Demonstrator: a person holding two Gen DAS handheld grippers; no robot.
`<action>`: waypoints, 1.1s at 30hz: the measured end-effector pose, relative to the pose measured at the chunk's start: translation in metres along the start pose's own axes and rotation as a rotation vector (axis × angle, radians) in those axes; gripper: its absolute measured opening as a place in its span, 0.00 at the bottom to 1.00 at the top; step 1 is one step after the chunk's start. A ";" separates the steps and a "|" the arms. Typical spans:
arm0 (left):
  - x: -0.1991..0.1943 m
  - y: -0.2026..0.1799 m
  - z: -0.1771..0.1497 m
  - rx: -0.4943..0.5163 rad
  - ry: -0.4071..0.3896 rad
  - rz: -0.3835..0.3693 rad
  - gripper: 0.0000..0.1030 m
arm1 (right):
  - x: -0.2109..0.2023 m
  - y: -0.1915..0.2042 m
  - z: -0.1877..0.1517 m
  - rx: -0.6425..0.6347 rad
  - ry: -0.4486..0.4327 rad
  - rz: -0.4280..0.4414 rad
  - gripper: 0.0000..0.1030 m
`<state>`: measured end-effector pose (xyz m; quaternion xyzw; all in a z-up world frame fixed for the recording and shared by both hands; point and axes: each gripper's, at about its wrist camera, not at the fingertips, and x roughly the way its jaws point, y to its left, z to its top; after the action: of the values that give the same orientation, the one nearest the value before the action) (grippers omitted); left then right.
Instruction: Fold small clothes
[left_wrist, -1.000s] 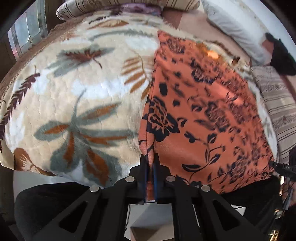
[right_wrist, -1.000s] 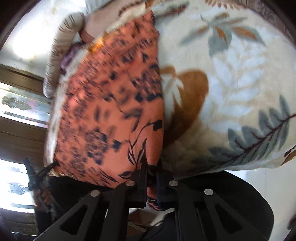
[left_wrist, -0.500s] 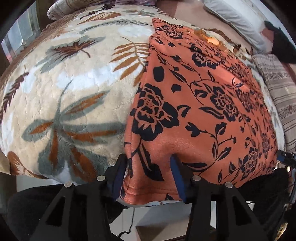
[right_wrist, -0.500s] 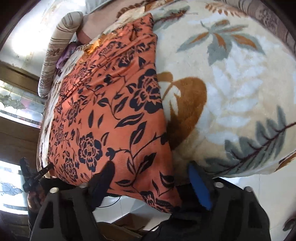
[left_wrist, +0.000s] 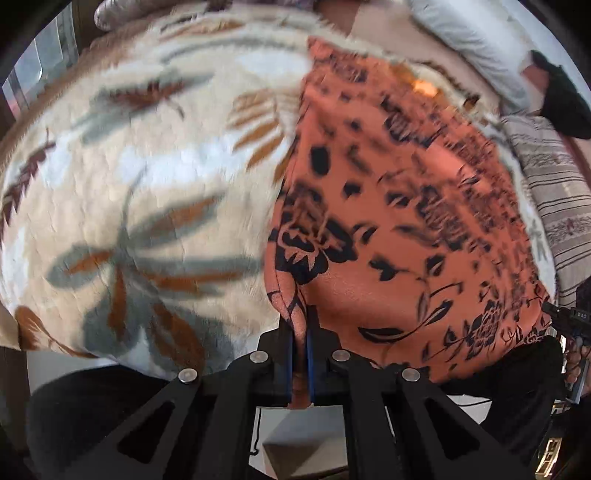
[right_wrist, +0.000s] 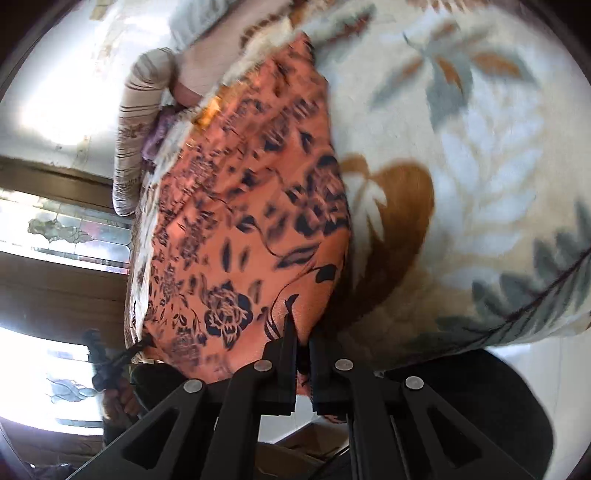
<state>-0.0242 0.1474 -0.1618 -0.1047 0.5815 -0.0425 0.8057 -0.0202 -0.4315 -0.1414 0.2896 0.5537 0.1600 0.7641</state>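
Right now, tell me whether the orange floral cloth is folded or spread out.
Spread out. The orange floral cloth lies as one long flat panel on the leaf-print blanket, with no fold-over visible; only its near edge is bunched, pinched at two spots by shut jaws.

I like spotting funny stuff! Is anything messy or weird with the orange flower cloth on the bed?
Nothing looks torn or spilled. The orange cloth lies mostly flat on the leafy blanket; only its near edge bunches where the left gripper and right gripper pinch it. The blur hides fine wrinkles.
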 end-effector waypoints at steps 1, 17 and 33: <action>-0.001 -0.002 0.001 0.003 -0.009 -0.006 0.05 | 0.003 -0.001 0.000 0.009 0.005 0.009 0.05; -0.033 -0.060 0.266 0.038 -0.394 -0.092 0.65 | -0.012 0.055 0.248 0.020 -0.430 0.160 0.11; 0.017 -0.011 0.174 -0.192 -0.300 -0.119 0.91 | 0.056 0.021 0.110 0.247 -0.349 0.211 0.70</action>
<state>0.1465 0.1540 -0.1226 -0.2201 0.4489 -0.0182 0.8659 0.1035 -0.4123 -0.1462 0.4602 0.3954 0.1175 0.7861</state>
